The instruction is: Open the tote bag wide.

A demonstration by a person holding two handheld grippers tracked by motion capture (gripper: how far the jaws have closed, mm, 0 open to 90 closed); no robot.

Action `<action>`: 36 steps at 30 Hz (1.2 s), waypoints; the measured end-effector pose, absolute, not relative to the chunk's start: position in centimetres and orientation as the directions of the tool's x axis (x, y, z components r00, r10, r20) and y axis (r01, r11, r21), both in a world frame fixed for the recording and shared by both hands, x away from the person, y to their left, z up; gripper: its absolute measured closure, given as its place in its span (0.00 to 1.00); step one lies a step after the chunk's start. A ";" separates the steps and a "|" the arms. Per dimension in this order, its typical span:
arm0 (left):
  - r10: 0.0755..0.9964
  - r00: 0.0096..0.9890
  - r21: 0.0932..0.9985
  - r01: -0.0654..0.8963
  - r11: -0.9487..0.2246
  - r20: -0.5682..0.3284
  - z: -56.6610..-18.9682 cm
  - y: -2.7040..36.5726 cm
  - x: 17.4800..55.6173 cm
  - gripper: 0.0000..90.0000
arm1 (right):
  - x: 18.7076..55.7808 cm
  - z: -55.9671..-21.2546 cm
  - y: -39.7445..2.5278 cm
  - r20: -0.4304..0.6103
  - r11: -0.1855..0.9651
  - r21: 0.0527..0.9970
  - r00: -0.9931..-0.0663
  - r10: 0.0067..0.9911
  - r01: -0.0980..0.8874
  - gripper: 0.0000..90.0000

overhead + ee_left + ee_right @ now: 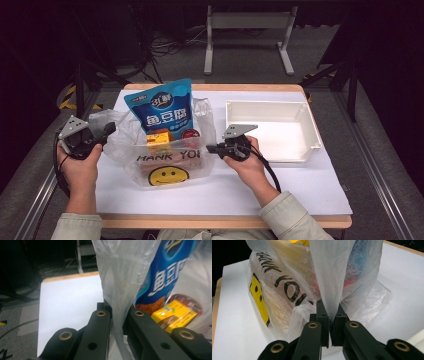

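While clamped, bag [170, 160] reads "THANK YOU".

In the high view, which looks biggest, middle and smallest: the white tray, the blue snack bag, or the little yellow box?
1. white tray: largest.
2. blue snack bag: middle, though its lower part sits hidden inside the plastic bag.
3. yellow box: smallest.

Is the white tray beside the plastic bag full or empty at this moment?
Empty. The high view shows only the bare white floor of the white tray, while the snacks sit inside the plastic bag to its left.
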State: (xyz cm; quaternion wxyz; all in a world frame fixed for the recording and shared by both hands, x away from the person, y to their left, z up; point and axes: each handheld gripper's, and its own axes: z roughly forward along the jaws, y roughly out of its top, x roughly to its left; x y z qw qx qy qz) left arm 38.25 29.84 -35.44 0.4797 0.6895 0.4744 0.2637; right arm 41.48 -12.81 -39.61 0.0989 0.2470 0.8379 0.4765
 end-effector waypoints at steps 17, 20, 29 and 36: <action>0.901 0.420 0.817 0.555 -0.156 -0.113 -41.0 29.7 39.5 0.99 | 41.1 -39.9 -13.0 0.068 0.443 0.833 -0.856 0.512 0.331 0.99; 0.894 0.429 0.792 0.588 -0.166 -0.131 -42.0 29.5 39.7 0.99 | 40.9 -39.8 -13.1 0.062 0.448 0.833 -0.859 0.509 0.325 0.99; 0.884 0.450 0.734 0.642 -0.223 -0.125 -43.7 28.3 40.6 0.99 | 41.0 -39.8 -13.3 0.062 0.446 0.833 -0.857 0.512 0.327 0.99; 0.876 0.465 0.723 0.649 -0.238 -0.128 -44.1 28.2 40.7 0.98 | 41.0 -39.6 -13.4 0.073 0.432 0.840 -0.858 0.509 0.328 0.95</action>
